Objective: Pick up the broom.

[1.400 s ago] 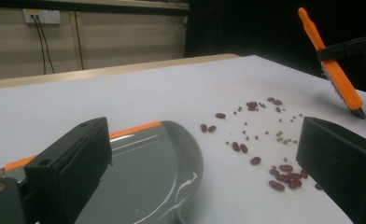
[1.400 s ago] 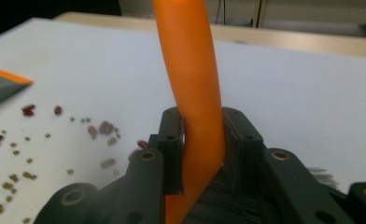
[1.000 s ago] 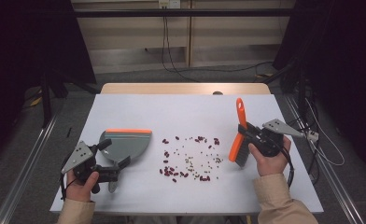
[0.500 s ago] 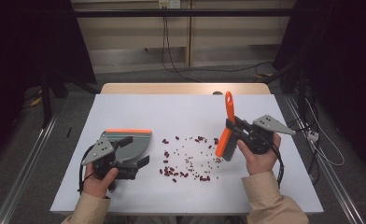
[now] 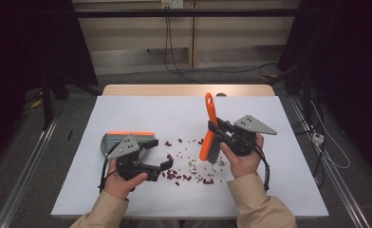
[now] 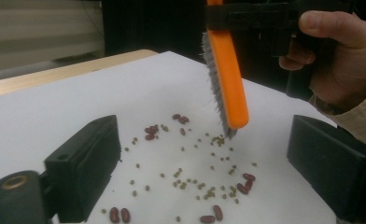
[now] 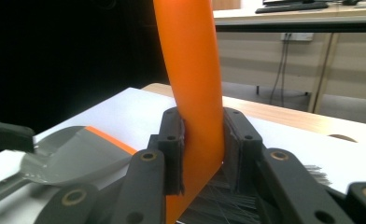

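Sweeping has barely begun: we have the brush in hand, but every bean lies loose on the white table [image 5: 127, 109].

Going left to right from the scattered red and green beans [image 5: 189, 166]: the grey plastic dustpan with an orange edge [image 5: 109, 141] lies flat just left of them, ungripped; our left gripper [image 5: 159, 156], between pan and beans, has been closing its jaws, which are spread with nothing between them; our right gripper [image 5: 218, 132] pinches the orange-backed, grey-bristled hand brush [image 5: 208, 137] by its handle, bristle tip touching the beans' right edge. Nothing blocks the sweep, though the left gripper sits in the path toward the pan.
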A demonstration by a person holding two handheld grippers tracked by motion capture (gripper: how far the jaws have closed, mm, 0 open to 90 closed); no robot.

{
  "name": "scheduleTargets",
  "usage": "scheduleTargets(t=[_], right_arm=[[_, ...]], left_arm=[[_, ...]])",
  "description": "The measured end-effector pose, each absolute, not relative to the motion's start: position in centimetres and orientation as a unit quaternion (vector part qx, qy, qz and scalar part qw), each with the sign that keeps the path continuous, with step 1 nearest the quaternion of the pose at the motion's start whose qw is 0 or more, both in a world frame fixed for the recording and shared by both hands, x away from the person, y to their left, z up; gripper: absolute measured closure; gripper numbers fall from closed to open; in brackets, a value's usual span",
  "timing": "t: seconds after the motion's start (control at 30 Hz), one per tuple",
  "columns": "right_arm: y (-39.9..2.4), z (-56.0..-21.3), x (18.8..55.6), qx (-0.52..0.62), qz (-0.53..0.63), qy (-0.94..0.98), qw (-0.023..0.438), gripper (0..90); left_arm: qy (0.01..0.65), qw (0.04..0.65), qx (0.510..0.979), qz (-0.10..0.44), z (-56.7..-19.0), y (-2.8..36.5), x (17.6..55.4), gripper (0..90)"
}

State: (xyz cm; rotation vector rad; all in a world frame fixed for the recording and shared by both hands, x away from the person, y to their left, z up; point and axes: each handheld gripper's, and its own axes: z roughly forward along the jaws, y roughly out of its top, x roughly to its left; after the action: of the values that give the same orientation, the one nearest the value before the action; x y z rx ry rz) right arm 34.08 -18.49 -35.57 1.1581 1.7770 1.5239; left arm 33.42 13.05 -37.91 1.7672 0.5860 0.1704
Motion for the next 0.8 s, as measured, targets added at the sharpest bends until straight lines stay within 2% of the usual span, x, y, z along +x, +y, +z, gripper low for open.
scheduleTargets(t=[0.2,0.5,0.7,0.8], right_arm=[[-17.0,-35.7,34.4,0.423,0.567,0.661,0.25,71.5],[-14.9,-35.8,34.4,0.41,0.571,0.666,0.248,71.5],[-13.7,-35.7,34.4,0.402,0.574,0.668,0.25,71.4],[-13.4,-35.6,34.4,0.403,0.577,0.664,0.252,71.5]], left_arm=[[0.262,0.586,0.764,0.058,-38.6,11.4,34.0,14.9],[0.271,0.57,0.775,0.037,-39.9,9.6,34.5,30.4],[0.279,0.559,0.78,0.042,-40.5,8.7,34.4,46.1],[0.286,0.555,0.78,0.044,-40.7,8.5,34.4,47.9]])
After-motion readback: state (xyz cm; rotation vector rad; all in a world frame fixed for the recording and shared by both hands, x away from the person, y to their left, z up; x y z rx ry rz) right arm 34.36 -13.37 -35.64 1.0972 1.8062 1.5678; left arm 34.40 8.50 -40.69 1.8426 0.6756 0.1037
